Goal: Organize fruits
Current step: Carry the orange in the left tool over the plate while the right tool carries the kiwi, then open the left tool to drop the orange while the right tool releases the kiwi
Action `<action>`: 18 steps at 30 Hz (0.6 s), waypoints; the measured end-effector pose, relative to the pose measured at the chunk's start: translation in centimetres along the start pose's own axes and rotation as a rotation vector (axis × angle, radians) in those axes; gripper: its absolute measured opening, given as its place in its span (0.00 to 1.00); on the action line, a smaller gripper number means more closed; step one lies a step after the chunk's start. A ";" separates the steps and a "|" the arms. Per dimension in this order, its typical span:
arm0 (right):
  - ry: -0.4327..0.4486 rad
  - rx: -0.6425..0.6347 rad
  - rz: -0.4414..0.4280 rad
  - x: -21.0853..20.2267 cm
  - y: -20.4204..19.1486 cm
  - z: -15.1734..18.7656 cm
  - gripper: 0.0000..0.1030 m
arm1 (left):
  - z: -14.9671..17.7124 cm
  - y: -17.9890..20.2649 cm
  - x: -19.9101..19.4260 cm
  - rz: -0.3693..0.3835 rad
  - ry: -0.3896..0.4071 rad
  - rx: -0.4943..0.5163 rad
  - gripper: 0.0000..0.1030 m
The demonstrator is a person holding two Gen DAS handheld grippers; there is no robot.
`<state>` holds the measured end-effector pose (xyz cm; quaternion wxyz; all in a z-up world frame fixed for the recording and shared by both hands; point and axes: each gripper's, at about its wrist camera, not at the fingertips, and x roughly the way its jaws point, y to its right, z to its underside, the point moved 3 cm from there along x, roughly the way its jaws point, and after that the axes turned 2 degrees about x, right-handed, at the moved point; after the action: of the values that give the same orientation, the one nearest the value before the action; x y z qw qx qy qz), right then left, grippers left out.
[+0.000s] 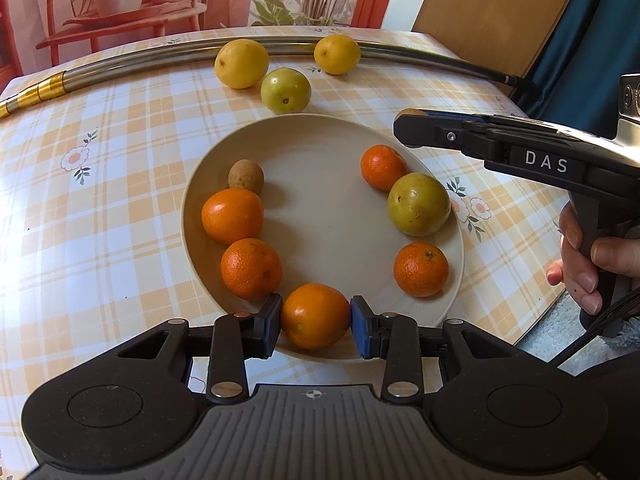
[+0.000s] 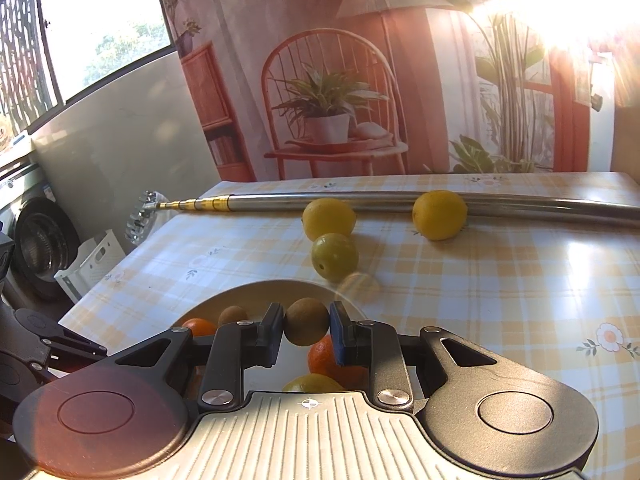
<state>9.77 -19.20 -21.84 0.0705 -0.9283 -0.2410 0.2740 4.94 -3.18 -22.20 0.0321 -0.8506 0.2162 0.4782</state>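
Fruit-sorting past its midpoint: a beige plate on the checked surface already carries most of the fruit, ringed along its rim. Counted from the left wrist view, that is five tangerines, one large green fruit and one small brown fruit.

The left hand-held gripper is clenched on a tangerine at the plate's near rim; whether the fruit rests on the plate or hangs just above it cannot be told. The right hand-held gripper grasps a second small brown fruit, held over the plate's far side and apparently not yet set down.

Left to gather, by the look of it: two lemons and a green fruit, which lie off the plate toward the surface's far edge. The lemons touch a long metal pole stretched along that edge; the green fruit sits just beyond the plate's rim.
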 end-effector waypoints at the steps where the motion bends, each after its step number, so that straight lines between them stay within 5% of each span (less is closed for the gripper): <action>1: 0.000 0.000 0.000 0.0 0.0 0.0 0.22 | 0.0 0.0 0.0 -0.001 0.001 0.000 0.37; 18: -0.003 -0.008 0.026 0.1 0.1 0.0 0.22 | -0.4 -0.3 -2.2 -0.063 0.087 0.054 0.44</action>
<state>9.81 -19.25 -21.93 0.0631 -0.9313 -0.2302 0.2752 4.40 -2.24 -20.16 0.0607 -0.8757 0.2032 0.4337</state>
